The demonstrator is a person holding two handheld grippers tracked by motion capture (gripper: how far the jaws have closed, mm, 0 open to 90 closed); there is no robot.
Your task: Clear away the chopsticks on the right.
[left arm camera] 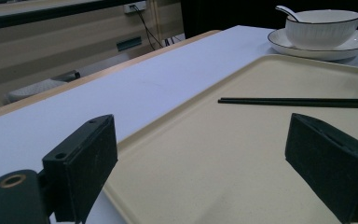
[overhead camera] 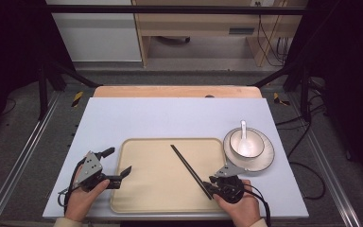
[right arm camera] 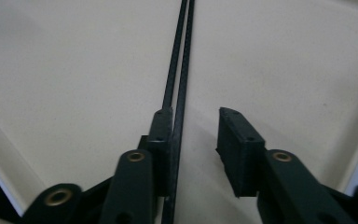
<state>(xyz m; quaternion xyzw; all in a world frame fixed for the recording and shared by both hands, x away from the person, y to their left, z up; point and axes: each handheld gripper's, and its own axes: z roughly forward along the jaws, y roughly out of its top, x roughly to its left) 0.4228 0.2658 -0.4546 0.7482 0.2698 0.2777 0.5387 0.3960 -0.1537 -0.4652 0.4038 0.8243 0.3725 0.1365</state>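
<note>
Right gripper [overhead camera: 212, 181] sits at the near right of the tray [overhead camera: 137, 198], jaws partly apart around the near end of the black chopsticks [overhead camera: 186, 165]. In the right gripper view the pair [right arm camera: 181, 70] lies against the inner face of one pad with a clear gap to the other, so nothing is pinched; the sticks lie loose on the tray. Left gripper [overhead camera: 119, 173] hovers at the tray's near left edge, jaws spread wide and empty, with the tray surface [left arm camera: 242, 154] between them in its own view. The chopsticks run diagonally from the right gripper up toward the tray centre, side by side and touching. Likely handling: very light, stiff, thin, with a smooth finish that could slide or roll between pads; the two sticks may splay or scissor if squeezed off-centre. Best hold looks like the thick near end, across both sticks at once, pads square to them. Farther right, off the tray, a white bowl [overhead camera: 246, 144] with a spoon [overhead camera: 243, 130] sits on a plate [overhead camera: 264, 161]: ceramic, breakable, keep clear.
</note>
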